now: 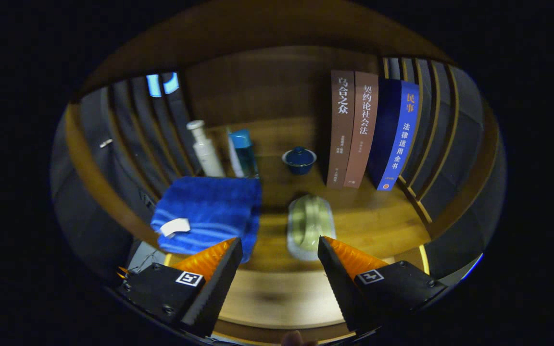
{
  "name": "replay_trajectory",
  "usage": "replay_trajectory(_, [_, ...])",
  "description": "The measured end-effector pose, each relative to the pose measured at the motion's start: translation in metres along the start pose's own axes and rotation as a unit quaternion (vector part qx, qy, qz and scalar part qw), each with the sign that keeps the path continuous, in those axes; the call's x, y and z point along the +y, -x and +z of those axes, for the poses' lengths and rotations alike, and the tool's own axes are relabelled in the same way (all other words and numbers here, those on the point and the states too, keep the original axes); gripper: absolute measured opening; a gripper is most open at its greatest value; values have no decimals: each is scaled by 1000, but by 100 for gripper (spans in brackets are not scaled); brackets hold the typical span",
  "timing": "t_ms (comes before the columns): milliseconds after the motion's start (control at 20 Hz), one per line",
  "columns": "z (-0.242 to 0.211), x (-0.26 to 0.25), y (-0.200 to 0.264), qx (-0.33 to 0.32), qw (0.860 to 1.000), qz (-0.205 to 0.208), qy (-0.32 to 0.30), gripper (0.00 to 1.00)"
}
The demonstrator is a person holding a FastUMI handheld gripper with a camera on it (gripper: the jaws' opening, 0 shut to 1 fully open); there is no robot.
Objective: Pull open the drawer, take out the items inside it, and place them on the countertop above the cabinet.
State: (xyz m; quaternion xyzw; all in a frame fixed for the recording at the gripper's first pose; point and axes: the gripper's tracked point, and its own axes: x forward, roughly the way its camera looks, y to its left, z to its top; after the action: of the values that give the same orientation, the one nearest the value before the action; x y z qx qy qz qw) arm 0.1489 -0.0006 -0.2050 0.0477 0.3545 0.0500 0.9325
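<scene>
Gripper view: three books (371, 129) are seen standing upright side by side on the wooden countertop (383, 216), two with brown spines and one with a blue spine. One small dark blue lidded cup (299, 160) is set just beside them. One white bottle (205, 149) and one teal box (243, 153) are stood next to each other further along the counter. One folded blue towel (209, 214), with a white tag on it, is laid in front of the bottle and the box. One pale green oblong item (308, 226) is placed on the counter between the towel and the books, just ahead of the fingers. The gripper (279, 250) is held wide open above the counter's front edge; nothing is gripped or touched by its fingers (219, 274).
</scene>
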Motion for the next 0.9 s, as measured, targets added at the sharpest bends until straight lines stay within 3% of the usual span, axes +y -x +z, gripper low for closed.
replay_trajectory(300, [-40,37,82,-114,993,32,2,100])
replay_trajectory(450, [-55,34,119,-196,980,20,31,99])
replay_trajectory(600, [-86,21,146,-235,971,2,33,100])
replay_trajectory(800, [-114,-12,152,-291,951,-47,94,100])
replay_trajectory(900, [-141,-18,148,-298,949,-49,92,99])
